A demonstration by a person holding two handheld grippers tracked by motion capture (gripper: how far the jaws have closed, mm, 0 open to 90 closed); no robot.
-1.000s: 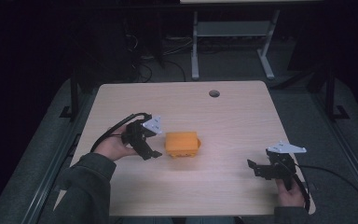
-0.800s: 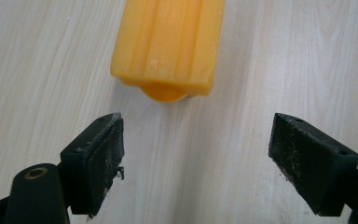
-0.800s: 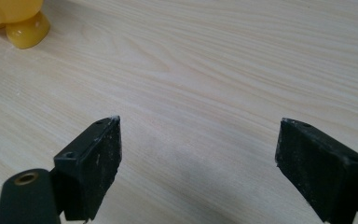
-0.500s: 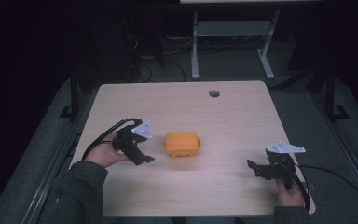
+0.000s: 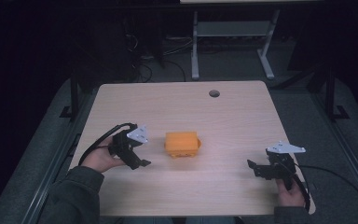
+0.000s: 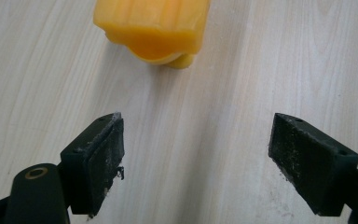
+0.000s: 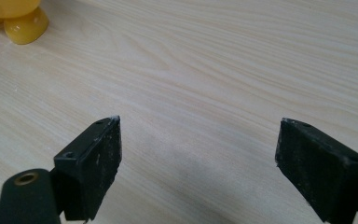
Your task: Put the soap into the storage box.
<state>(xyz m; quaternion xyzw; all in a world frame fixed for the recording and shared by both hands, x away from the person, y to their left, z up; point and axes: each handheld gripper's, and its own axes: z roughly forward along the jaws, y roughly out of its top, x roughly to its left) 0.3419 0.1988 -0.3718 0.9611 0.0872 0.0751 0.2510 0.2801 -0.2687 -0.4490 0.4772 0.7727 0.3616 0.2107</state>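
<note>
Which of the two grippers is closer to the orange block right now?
The left gripper is closer: it sits just beside the orange block, jaws open toward it. The right gripper rests farther off, near the table's right edge.

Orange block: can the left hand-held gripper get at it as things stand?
Probably yes. The left hand-held gripper is open beside the orange block, with bare table between them.

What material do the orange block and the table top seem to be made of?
The orange block looks like moulded plastic or rubber: smooth, slightly glossy and translucent at its rounded edges; which one is unclear. The table top looks like pale wood-grain laminate, matte with printed-looking streaks, though real wood is possible.
</note>
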